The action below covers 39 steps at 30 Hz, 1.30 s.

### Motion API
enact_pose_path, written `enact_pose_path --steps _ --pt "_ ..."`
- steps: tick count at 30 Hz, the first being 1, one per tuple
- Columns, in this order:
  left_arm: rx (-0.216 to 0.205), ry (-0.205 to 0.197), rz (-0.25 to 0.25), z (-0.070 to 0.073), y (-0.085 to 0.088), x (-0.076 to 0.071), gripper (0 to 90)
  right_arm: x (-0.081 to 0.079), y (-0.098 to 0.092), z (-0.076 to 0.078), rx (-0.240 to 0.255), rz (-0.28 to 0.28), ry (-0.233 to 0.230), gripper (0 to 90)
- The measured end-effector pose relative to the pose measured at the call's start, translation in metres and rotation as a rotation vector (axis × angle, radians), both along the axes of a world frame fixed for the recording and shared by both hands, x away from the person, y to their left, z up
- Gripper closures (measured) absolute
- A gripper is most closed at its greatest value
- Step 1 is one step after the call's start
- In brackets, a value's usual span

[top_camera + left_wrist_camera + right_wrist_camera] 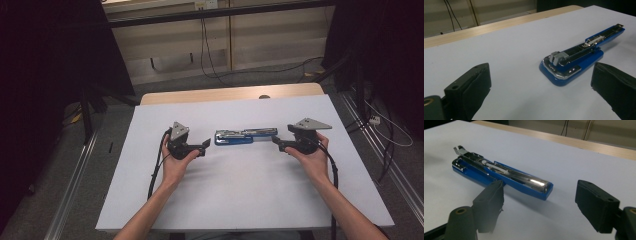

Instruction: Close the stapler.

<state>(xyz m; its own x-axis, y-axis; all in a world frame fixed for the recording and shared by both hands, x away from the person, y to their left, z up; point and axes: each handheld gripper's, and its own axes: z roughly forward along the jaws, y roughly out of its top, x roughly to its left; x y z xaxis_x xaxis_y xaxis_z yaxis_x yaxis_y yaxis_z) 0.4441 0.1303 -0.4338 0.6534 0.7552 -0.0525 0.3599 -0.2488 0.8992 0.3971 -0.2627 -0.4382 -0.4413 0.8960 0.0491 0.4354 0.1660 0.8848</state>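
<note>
Blue stapler (240, 136) lay flat mid-table on the white sheet (240, 195), swung out lengthwise, between both grippers. Left gripper (206, 144) sat just off its broad end, jaws apart, nothing in them. Right gripper (276, 142) was at the other end, jaws apart, not clamping. Best approach, I'd say: square the right jaws across the narrow end, close gently, left steadies the base. No readable brand or lettering.

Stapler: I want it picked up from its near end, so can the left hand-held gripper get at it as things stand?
Probably yes: the left hand-held gripper is open, facing the stapler with only bare table between.
</note>
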Motion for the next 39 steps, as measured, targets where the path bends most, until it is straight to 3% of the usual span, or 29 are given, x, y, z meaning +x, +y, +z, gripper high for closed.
enact_pose_path --steps 5,8,13,16,22,25,28,31,34,37,39 --pt "-0.001 -0.001 -0.011 0.001 -0.008 0.008 3.2 0.0 -0.001 0.0 -0.017 0.017 0.014 32.0" --pt "0.0 -0.002 -0.015 0.002 -0.014 0.012 3.4 -0.001 -0.001 0.0 -0.062 0.0 0.019 33.1" --pt "0.032 -0.02 -0.019 0.004 -0.022 0.019 4.0 0.0 -0.003 -0.001 -0.064 0.014 0.025 48.6" --pt "0.016 -0.026 -0.014 0.007 -0.024 0.022 4.1 0.0 -0.003 -0.002 -0.064 0.018 0.031 55.8" --pt "0.003 -0.001 -0.03 0.005 -0.026 0.019 5.0 0.0 -0.001 -0.006 -0.035 0.027 0.027 73.9" --pt "0.032 0.003 -0.046 0.003 -0.029 0.017 7.4 0.0 -0.001 -0.007 -0.035 0.037 0.029 86.0" --pt "0.046 0.013 -0.057 0.002 -0.03 0.015 9.3 0.002 0.001 -0.009 -0.045 0.042 0.032 90.0" --pt "0.068 0.007 -0.066 0.001 -0.032 0.015 21.0 0.003 0.002 -0.01 -0.048 0.047 0.035 90.0" --pt "0.06 0.019 -0.075 -0.001 -0.033 0.015 29.5 0.003 0.002 -0.011 -0.046 0.052 0.039 90.0" --pt "0.019 0.05 -0.091 -0.002 -0.034 0.015 45.4 0.003 0.003 -0.011 -0.05 0.058 0.041 90.0" --pt "0.029 0.056 -0.097 -0.003 -0.035 0.016 51.2 0.004 0.003 -0.011 -0.056 0.06 0.045 90.0"
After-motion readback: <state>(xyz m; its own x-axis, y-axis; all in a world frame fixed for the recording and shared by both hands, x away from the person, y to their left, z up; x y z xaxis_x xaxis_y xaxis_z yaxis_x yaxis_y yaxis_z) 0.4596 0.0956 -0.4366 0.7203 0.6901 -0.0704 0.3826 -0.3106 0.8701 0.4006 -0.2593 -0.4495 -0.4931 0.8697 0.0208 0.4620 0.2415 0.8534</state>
